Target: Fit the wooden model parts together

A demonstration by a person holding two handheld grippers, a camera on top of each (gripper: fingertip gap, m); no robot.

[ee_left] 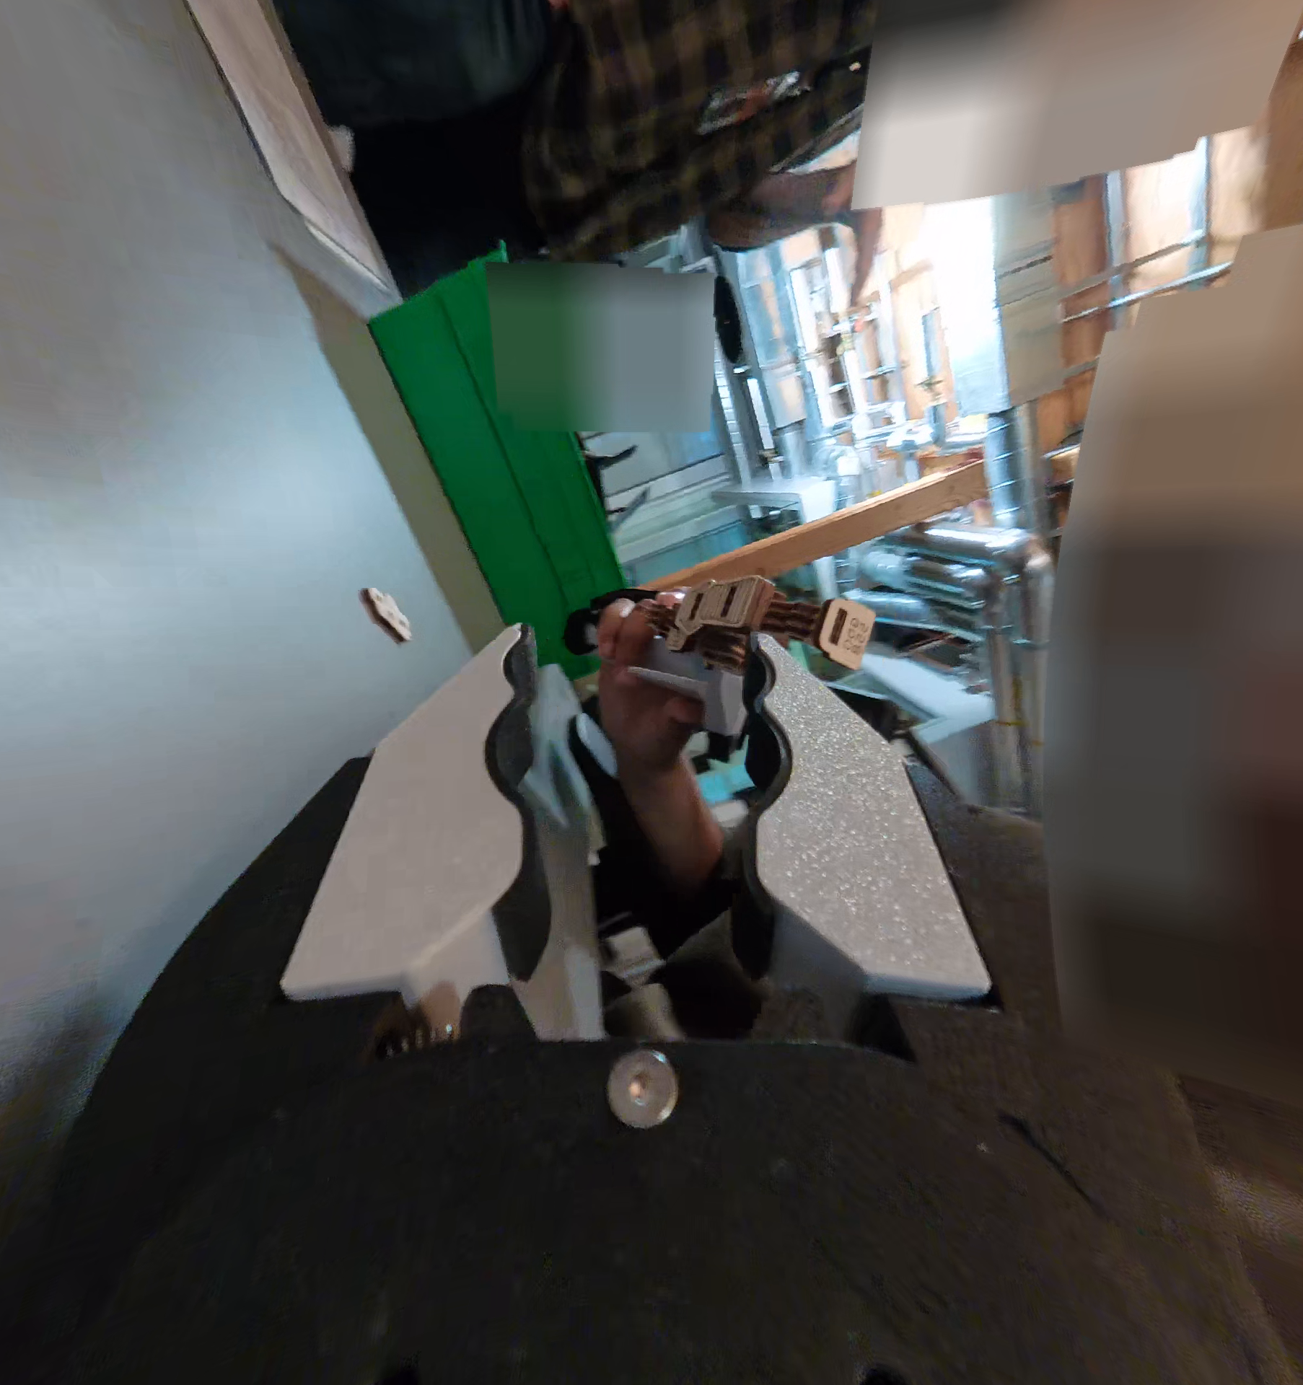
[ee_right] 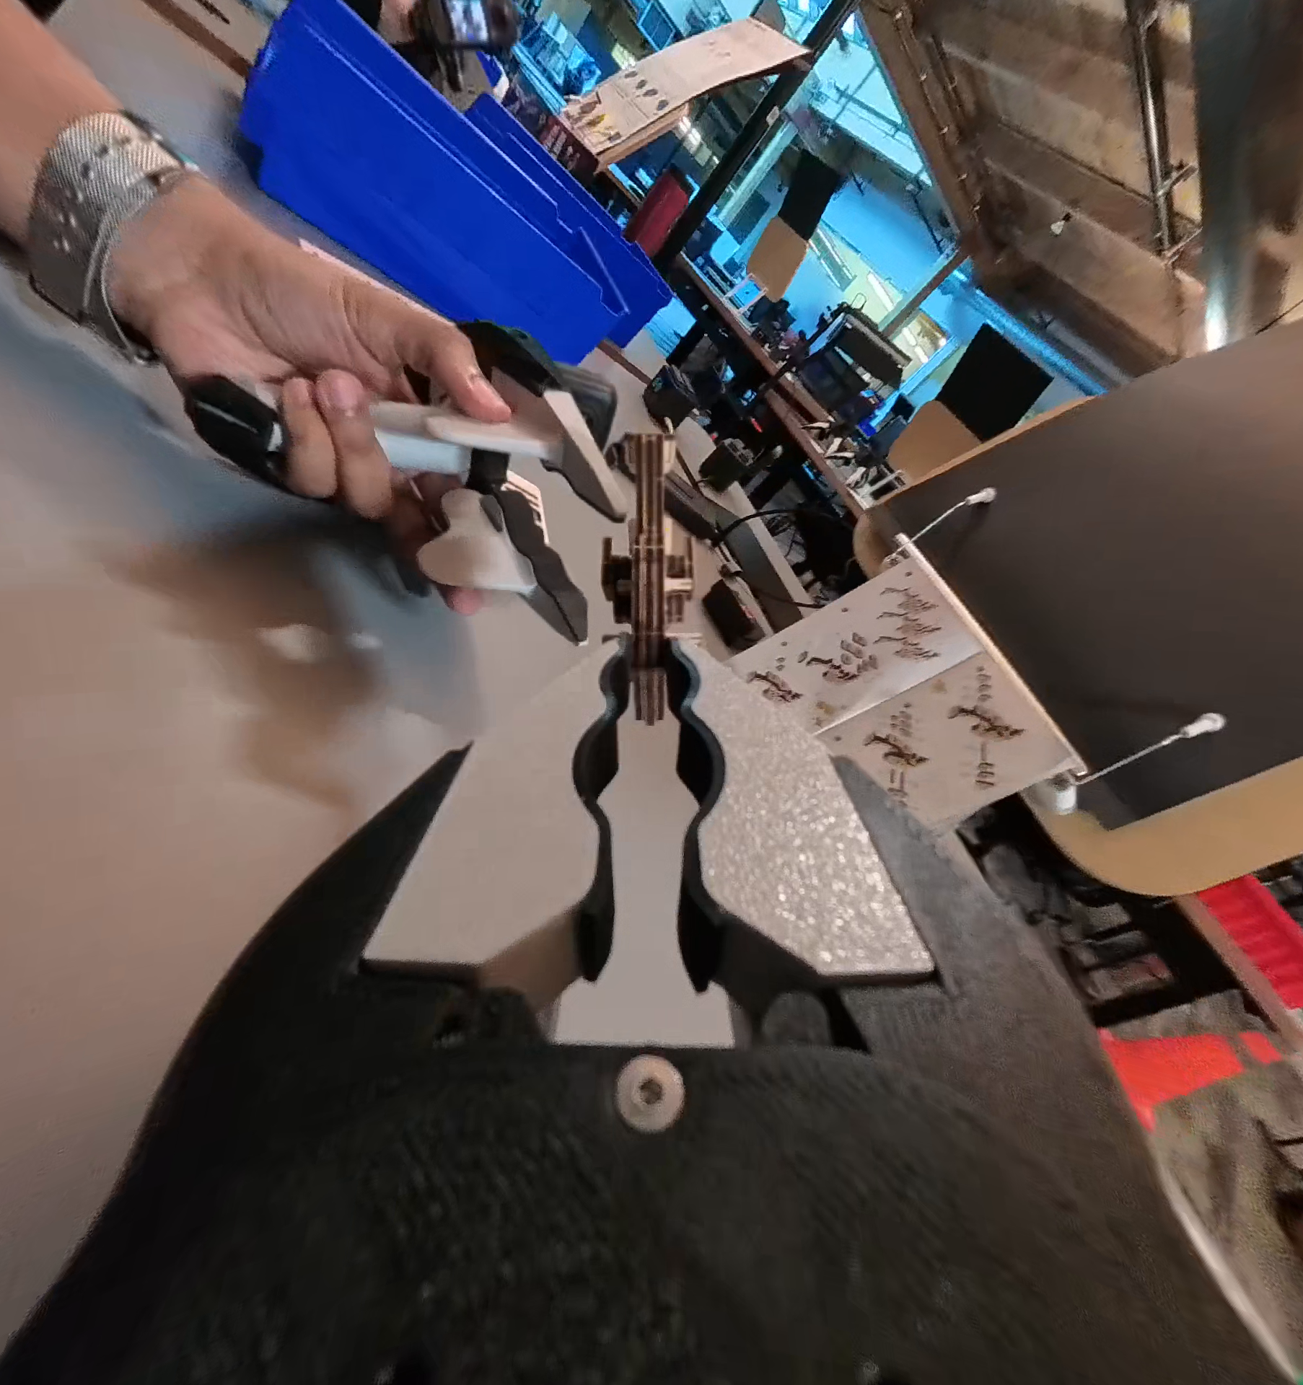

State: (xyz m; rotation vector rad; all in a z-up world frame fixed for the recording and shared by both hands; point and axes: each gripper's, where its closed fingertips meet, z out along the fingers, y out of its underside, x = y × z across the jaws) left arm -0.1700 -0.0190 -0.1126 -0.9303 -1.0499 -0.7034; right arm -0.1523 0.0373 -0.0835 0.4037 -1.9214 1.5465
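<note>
A layered wooden model (ee_right: pixel 649 547) stands upright in my right gripper (ee_right: pixel 648 663), which is shut on its lower end. In the left wrist view the same model (ee_left: pixel 738 614) lies crosswise just beyond my left gripper (ee_left: pixel 642 648), which is open and empty. My left gripper also shows in the right wrist view (ee_right: pixel 600 577), held by a hand (ee_right: pixel 274 315), jaws apart, just left of the model and not touching it. A small loose wooden part (ee_left: pixel 388 614) lies on the grey table (ee_left: pixel 146 524).
A green bin (ee_left: pixel 498 465) stands on the table behind the model. Blue bins (ee_right: pixel 423 172) sit at the table's far side. A wooden sheet with cut-out shapes (ee_right: pixel 903 689) is clipped to a dark board (ee_right: pixel 1128 569) on the right. A person in a plaid shirt (ee_left: pixel 671 112) stands nearby.
</note>
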